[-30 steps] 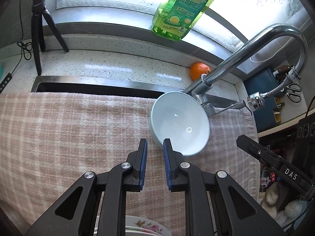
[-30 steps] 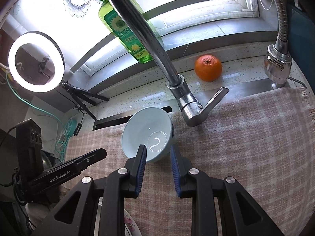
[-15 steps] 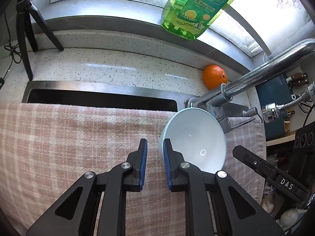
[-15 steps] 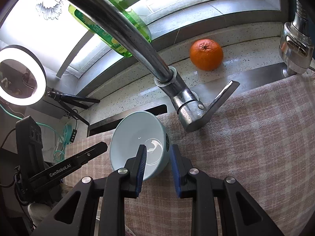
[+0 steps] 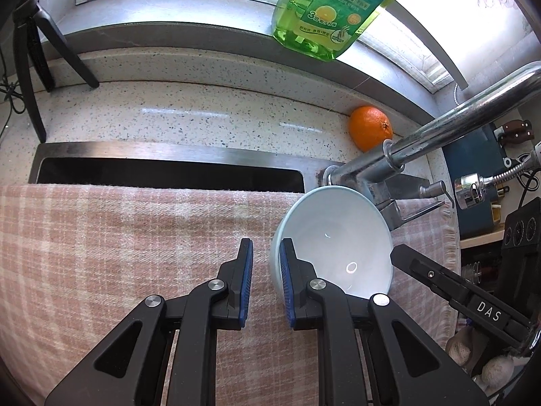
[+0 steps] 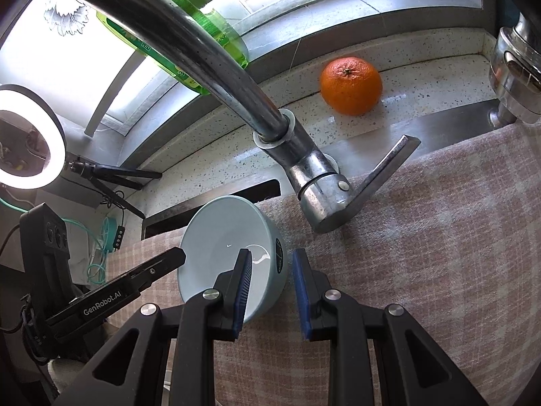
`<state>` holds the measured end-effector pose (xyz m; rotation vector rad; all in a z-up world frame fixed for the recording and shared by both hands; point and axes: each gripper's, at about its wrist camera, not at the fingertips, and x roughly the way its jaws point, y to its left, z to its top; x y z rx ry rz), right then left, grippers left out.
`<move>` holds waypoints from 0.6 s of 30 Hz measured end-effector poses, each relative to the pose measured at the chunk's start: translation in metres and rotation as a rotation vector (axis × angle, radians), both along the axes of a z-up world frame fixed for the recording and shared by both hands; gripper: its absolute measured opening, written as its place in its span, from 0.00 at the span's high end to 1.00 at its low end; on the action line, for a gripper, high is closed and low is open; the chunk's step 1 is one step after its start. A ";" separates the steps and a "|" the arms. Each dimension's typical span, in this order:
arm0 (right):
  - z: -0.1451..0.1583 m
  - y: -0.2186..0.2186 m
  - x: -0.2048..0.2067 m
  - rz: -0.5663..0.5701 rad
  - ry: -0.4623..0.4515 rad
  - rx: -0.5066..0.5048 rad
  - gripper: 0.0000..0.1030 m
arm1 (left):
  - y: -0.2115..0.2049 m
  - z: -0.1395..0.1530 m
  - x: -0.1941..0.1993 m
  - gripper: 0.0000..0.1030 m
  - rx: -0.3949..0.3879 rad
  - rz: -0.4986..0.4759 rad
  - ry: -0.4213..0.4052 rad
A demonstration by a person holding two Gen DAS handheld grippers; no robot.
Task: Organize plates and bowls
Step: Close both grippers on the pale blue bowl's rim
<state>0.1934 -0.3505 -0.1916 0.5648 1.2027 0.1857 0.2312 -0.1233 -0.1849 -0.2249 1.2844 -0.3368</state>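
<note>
On the pink-and-cream checked cloth [image 5: 118, 253] spread over the sink sits the pale blue ceramic bowl [image 5: 338, 237], mouth up and just in front of the base of the chrome tap [image 6: 304, 176]. I cannot tell whether its far rim touches that base. I have a gripper at each side of it. The left gripper [image 5: 266, 247] straddles the bowl's left wall, with one blue pad inside the bowl and the other outside. The right gripper [image 6: 271, 253] does the same on the opposite wall, inner pad over the glazed inside and outer pad beside the small dark label. Both sets of jaws stand only narrowly apart. In each wrist view I see a sliver of cloth between the outer pad and the bowl's outside, so I read neither as a pinch yet: the wall is between the pads but not clamped. What the next move turns on, as I judge it, is that each wall lies along the gap between its jaws, so closing should catch the rim squarely. Neither hand is nearer, as both are already at the rim. I would watch the tap when lifting, since its spout arches close overhead.
</note>
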 end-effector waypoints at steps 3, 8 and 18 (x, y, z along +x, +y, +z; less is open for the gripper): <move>-0.002 0.001 0.002 0.003 0.003 -0.002 0.79 | -0.001 -0.001 0.000 0.86 0.004 -0.005 -0.001; -0.005 0.001 0.003 -0.001 0.015 0.003 0.84 | -0.004 -0.002 -0.001 0.87 0.011 -0.016 -0.009; -0.006 0.003 0.004 0.000 0.015 0.010 0.94 | -0.007 -0.005 -0.001 0.94 -0.011 -0.022 0.000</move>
